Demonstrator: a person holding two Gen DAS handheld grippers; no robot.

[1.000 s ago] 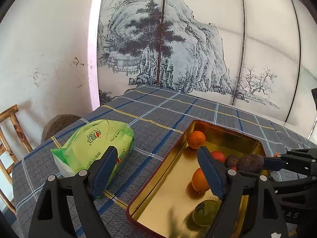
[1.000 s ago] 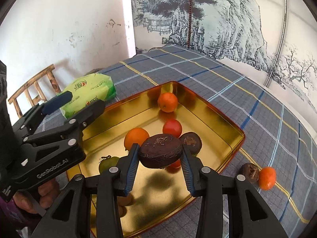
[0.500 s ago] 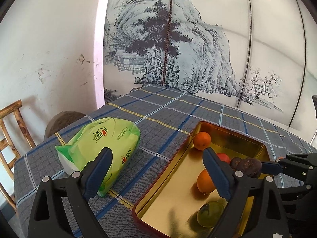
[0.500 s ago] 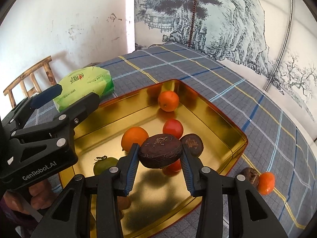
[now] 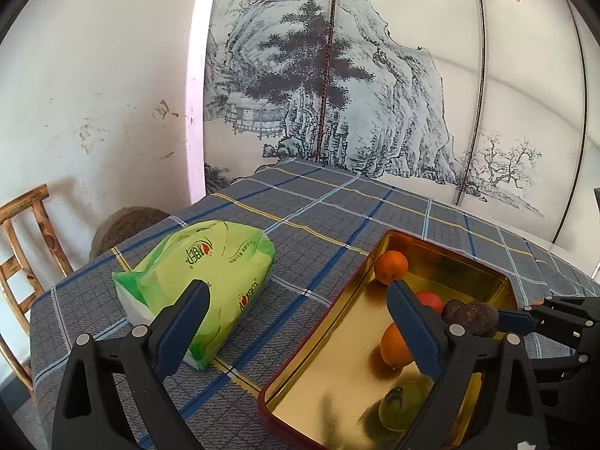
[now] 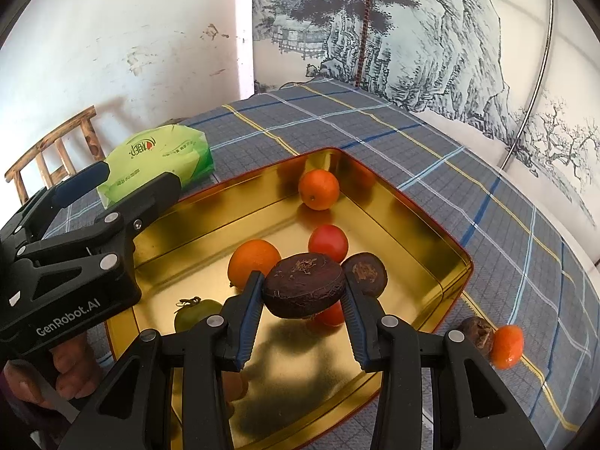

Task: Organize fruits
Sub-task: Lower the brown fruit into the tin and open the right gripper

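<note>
My right gripper [image 6: 303, 292] is shut on a dark brown wrinkled fruit [image 6: 303, 287] and holds it above the gold tray [image 6: 423, 221]. The tray holds two oranges [image 6: 318, 189] [image 6: 253, 262], a red tomato [image 6: 328, 243], another dark fruit [image 6: 365, 273], a green fruit [image 6: 195, 313] and a red fruit partly hidden under the held one. A dark fruit [image 6: 476, 335] and a small orange [image 6: 507, 347] lie on the cloth right of the tray. My left gripper [image 5: 296, 324] is open and empty over the tray's left rim [image 5: 322, 326]; it also shows in the right wrist view [image 6: 123, 183].
A green tissue pack [image 5: 198, 270] lies on the plaid tablecloth [image 5: 337, 202] left of the tray. A wooden chair [image 5: 22, 247] stands beyond the table's left edge. A painted screen [image 5: 375, 93] stands behind the table.
The left gripper has drawn back and up a little from the tray. The right gripper still holds the dark fruit over the tray, almost unmoved.
</note>
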